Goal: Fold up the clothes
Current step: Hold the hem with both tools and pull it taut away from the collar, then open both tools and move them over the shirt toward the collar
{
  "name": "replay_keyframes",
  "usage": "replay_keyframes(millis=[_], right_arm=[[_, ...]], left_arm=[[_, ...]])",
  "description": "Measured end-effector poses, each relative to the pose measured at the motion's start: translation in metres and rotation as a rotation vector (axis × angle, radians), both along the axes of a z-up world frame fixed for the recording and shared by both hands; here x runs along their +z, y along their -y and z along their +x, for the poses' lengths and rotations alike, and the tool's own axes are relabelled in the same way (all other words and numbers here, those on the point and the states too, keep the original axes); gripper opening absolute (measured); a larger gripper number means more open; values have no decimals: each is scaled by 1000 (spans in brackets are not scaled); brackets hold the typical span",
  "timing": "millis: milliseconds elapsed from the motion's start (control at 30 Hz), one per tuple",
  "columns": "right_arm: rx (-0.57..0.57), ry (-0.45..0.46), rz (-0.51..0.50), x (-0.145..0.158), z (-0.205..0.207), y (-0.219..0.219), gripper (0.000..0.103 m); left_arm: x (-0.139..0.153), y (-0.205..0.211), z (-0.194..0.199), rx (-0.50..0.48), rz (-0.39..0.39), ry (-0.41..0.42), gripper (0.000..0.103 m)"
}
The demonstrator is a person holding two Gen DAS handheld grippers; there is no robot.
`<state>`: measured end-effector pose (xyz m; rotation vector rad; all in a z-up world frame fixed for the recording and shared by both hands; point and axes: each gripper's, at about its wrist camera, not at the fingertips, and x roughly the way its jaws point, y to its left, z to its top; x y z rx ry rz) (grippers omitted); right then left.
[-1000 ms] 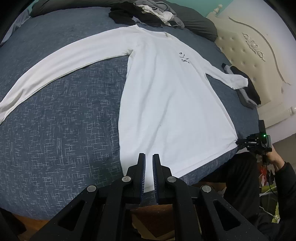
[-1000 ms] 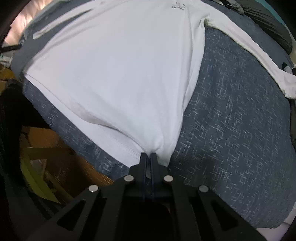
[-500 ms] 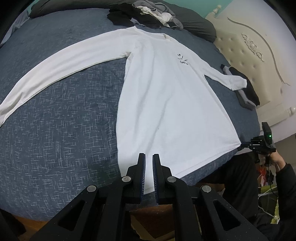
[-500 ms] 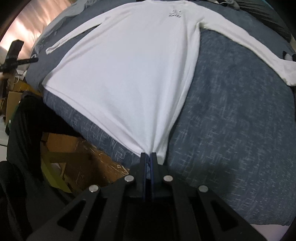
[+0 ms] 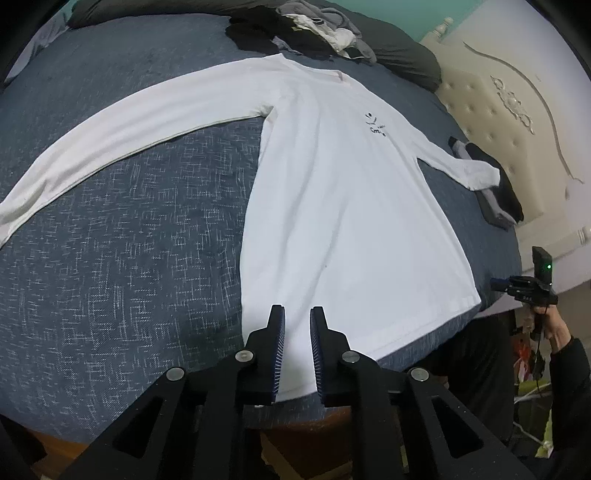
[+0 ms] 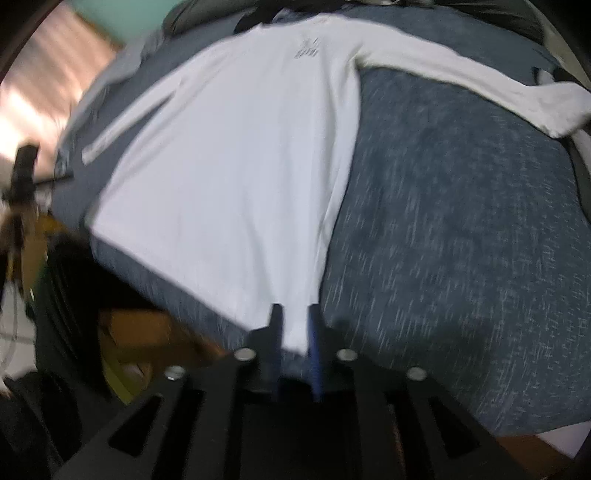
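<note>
White shirt (image 5: 343,221) flat, jaws seemingly parted

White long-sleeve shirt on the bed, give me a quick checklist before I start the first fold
1. White shirt lies flat, front up, on the bed: ok.
2. Both sleeves spread out to the sides: ok.
3. Left gripper open above the hem, holding nothing: ok.
4. Right gripper open, hem corner between its fingers, not clamped: ok.
5. Far cuff overlaps the dark socks; whether it will snag: cannot tell.
6. Pile of clothes lies just past the collar; whether it touches: cannot tell.
</note>
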<state>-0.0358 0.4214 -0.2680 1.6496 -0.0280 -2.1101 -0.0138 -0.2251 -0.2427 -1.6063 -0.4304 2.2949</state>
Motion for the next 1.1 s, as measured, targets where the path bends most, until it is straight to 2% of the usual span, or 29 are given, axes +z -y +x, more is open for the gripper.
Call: replay_keyframes(millis=[167, 333, 467, 600, 733, 867, 1100], right_arm=[[-96, -45, -61, 5, -32, 2, 24], [-173, -87, -118, 9, -74, 5, 25], [-227, -120, -158, 13, -111, 9, 31], [-246, -145, -168, 12, -165, 18, 32], [-243, -164, -153, 9, -224, 32, 33], [-221, -189, -115, 4, -282, 49, 34], [-183, -225, -68, -11, -367, 75, 38]], left_arm=[[1, -3, -15, 26, -5, -24, 16], [-2, -1, -52, 50, -10, -33, 17], [-2, -1, -91, 62, -3, -46, 21], [-1, -4, -146, 58, -13, -68, 27], [-2, -8, -204, 60, -20, -97, 27], [-9, -12, -263, 66, -37, -109, 35], [-34, -9, -361, 73, -65, -103, 36]])
